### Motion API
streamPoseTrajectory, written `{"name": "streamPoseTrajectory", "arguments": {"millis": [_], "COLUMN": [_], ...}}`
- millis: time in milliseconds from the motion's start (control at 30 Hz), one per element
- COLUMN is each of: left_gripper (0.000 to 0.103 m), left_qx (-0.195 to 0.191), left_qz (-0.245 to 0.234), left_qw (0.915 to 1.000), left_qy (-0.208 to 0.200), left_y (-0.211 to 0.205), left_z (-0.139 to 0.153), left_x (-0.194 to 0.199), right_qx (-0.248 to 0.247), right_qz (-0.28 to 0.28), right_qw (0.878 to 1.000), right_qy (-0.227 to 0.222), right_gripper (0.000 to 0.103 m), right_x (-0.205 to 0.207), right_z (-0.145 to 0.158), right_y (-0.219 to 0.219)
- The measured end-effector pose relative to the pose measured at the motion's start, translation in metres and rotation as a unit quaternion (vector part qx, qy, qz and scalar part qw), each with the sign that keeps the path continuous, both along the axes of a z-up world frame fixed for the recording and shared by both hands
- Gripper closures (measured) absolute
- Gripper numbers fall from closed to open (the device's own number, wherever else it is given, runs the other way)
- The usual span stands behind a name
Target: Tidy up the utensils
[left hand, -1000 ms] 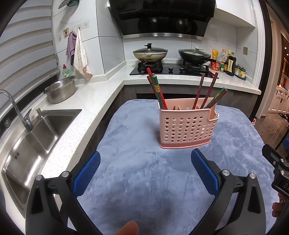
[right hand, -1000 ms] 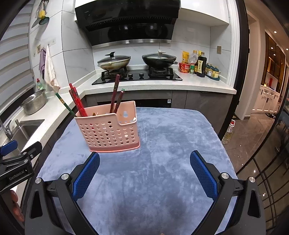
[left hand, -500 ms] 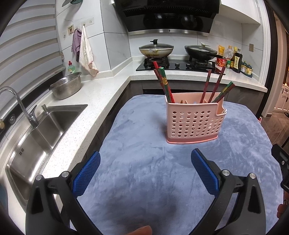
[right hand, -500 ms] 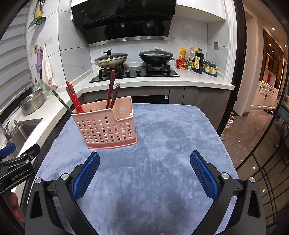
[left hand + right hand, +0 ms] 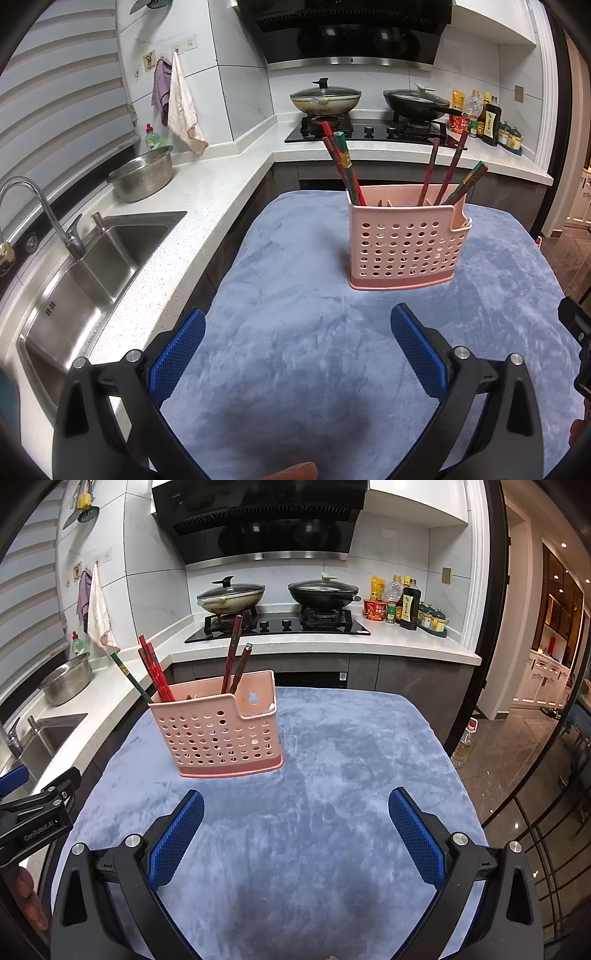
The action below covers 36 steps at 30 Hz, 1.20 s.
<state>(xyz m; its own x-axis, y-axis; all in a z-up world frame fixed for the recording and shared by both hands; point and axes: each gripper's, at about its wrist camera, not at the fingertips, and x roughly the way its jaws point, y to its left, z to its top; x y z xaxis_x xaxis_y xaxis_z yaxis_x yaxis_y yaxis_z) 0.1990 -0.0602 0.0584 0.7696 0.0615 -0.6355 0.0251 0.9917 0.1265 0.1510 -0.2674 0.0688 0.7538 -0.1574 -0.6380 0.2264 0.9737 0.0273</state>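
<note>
A pink perforated utensil holder (image 5: 406, 240) (image 5: 221, 731) stands upright on the blue-grey cloth (image 5: 314, 350) (image 5: 332, 775). Several red and green chopsticks (image 5: 343, 166) (image 5: 155, 672) stick out of it, one bunch leaning left, others leaning right (image 5: 448, 173) (image 5: 234, 653). My left gripper (image 5: 297, 328) is open, held back from the holder with nothing between its blue pads. My right gripper (image 5: 295, 812) is open too, empty, with the holder ahead and to its left. The left gripper's black body (image 5: 33, 816) shows at the right view's left edge.
A steel sink (image 5: 85, 266) with a tap and a metal bowl (image 5: 142, 177) lie on the white counter to the left. A hob with two lidded pans (image 5: 325, 99) and sauce bottles (image 5: 406, 602) is behind. The cloth-covered table drops off at the right towards a tiled floor.
Both grippers have drawn back and lifted slightly from the holder, so it sits a bit lower and farther in each view. The holder and chopsticks have not moved.
</note>
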Motion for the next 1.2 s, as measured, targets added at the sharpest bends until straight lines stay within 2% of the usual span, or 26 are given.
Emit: {"name": "streamPoseTrajectory", "arguments": {"millis": [1200], "left_gripper": [0.007], "left_qx": [0.009], "left_qz": [0.011], "left_qw": [0.9998], "left_qy": [0.014], "left_y": [-0.0018], "left_z": [-0.0088], "left_x": [0.0016], "right_qx": [-0.003], "right_qz": [0.004], "right_qw": [1.0], "right_qy": [0.003], "right_gripper": [0.007], "right_x": [-0.0009], "right_z": [-0.0016], "right_y": [0.0066]}}
